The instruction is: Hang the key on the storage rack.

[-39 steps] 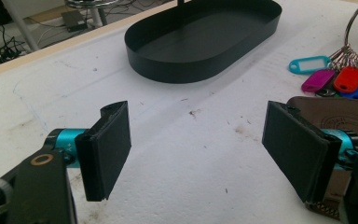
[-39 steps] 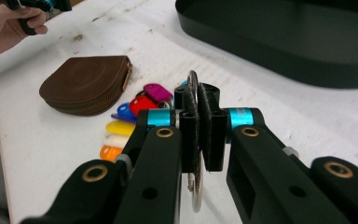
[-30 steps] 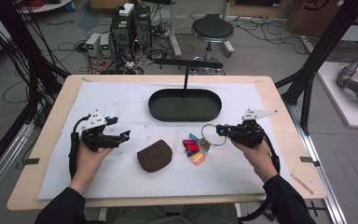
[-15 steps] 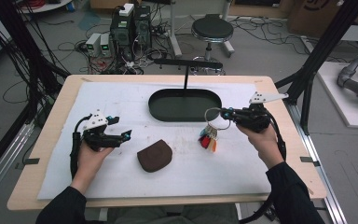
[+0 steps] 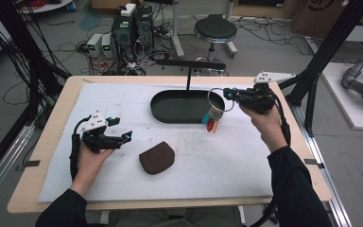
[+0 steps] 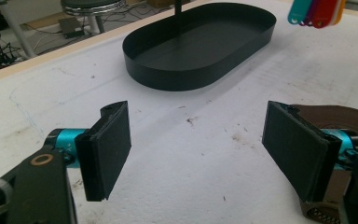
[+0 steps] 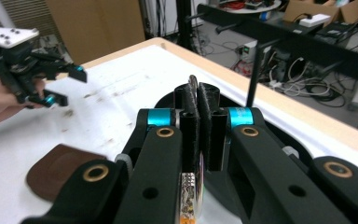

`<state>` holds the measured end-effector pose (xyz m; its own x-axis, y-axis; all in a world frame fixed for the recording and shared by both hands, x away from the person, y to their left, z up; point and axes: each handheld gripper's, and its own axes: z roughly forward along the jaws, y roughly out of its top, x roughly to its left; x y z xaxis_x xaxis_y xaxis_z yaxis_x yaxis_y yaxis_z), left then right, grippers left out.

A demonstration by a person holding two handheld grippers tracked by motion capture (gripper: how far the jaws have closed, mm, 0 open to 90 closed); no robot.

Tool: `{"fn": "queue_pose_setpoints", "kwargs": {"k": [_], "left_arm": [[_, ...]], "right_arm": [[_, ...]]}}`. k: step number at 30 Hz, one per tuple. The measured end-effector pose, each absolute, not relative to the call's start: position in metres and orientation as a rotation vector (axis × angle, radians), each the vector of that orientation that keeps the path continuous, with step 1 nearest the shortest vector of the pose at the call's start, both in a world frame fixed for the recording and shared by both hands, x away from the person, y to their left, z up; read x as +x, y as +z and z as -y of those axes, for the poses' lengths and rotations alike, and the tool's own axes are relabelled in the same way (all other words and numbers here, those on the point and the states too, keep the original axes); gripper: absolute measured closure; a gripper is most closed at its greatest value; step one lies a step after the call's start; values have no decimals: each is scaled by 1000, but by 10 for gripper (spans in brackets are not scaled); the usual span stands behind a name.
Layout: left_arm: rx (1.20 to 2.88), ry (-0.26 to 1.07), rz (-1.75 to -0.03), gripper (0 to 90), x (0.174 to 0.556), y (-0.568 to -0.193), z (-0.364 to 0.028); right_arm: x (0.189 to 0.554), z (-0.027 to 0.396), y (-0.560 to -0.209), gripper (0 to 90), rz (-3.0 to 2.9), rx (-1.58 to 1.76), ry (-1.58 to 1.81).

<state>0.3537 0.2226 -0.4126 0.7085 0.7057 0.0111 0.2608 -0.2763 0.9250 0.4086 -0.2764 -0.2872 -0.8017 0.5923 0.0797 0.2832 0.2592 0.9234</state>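
A bunch of keys with coloured tags hangs from a metal ring, and my right gripper is shut on that ring in the air over the right end of the black oval tray. In the right gripper view the jaws pinch the ring's edge. A brown leather pouch lies flat on the white mat. To its left my left gripper is held open and empty; its own view shows the pouch behind one jaw, with the tray and the tags beyond.
A thin black post with a crossbar rises from the tray's far side. White paper covers the wooden table. Beyond the far edge stand a stool, computers and cables on the floor.
My right gripper has lifted the keys off the mat and carried them up and back to the right, to the tray's right end. The left gripper has stayed put.
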Motion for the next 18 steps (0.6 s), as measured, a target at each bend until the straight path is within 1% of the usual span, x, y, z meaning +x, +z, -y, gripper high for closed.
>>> {"fn": "queue_pose_setpoints", "kwargs": {"k": [6,11,18], "left_arm": [[1847,524,-755,237,354,-412,-223],[1831,544,-751,237,352,-410,-224],[1833,538,-754,237,352,-411,-225]], "right_arm": [[421,274,-281,884,-2226,813,1541],[440,270,-276,884,-2206,838,1520],[457,266,-280,884,-2203,869,1489]]}}
